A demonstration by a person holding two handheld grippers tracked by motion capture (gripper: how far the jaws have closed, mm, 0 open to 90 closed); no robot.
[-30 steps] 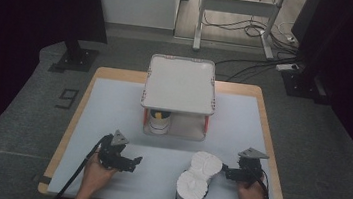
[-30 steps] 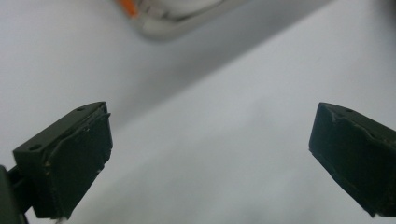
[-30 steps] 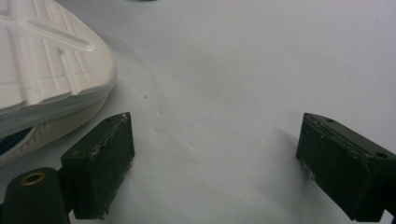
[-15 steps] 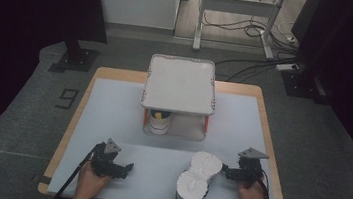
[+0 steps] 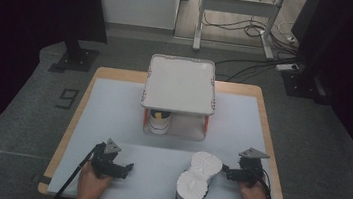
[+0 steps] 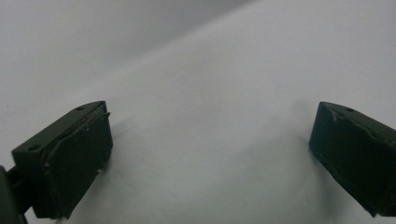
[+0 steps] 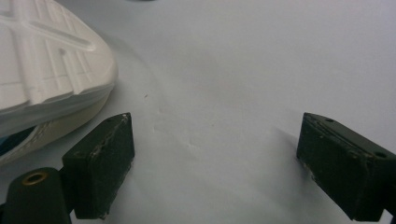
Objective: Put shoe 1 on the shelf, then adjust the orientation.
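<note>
step: grab white shoes (image 5: 199, 175) | my right gripper (image 5: 229, 173) wide open, empty | left gripper (image 5: 126, 168) open, empty | tip: close slowly on near edge

Dim surroundings, evenly lit tabletop, soft shadows, slight blur

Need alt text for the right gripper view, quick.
The right hand-held gripper rests open on the white table, nothing between its two black jaws. A white shoe, sole showing, lies just beyond the left-hand jaw.
</note>
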